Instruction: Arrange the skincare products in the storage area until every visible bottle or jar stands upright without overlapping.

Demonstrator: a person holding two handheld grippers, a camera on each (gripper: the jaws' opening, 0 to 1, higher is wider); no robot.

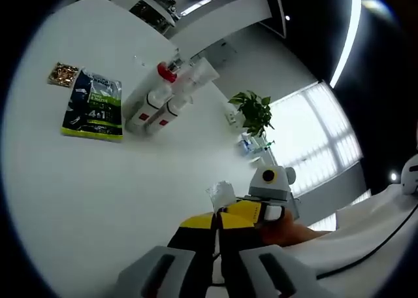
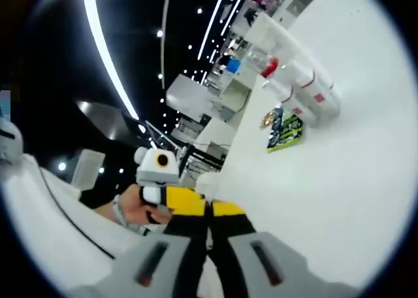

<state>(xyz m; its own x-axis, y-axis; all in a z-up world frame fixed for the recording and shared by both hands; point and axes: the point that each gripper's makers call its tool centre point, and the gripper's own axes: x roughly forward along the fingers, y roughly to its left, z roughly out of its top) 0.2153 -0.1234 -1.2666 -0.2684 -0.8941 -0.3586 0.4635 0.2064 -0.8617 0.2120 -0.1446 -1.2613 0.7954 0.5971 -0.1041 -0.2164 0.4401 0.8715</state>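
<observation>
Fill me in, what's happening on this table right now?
A person holds two hand-held grippers low over a white table. The left hand-held gripper and right hand-held gripper face each other, and nothing shows between the jaws of either. White plastic bottles with red labels, one with a red cap, lie on their sides untouched, beside a dark blue and green pouch and a small gold packet.

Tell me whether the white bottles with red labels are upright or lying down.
Lying down. The two white bottles rest on their sides, side by side on the white table, beside the green-and-blue packet.
</observation>
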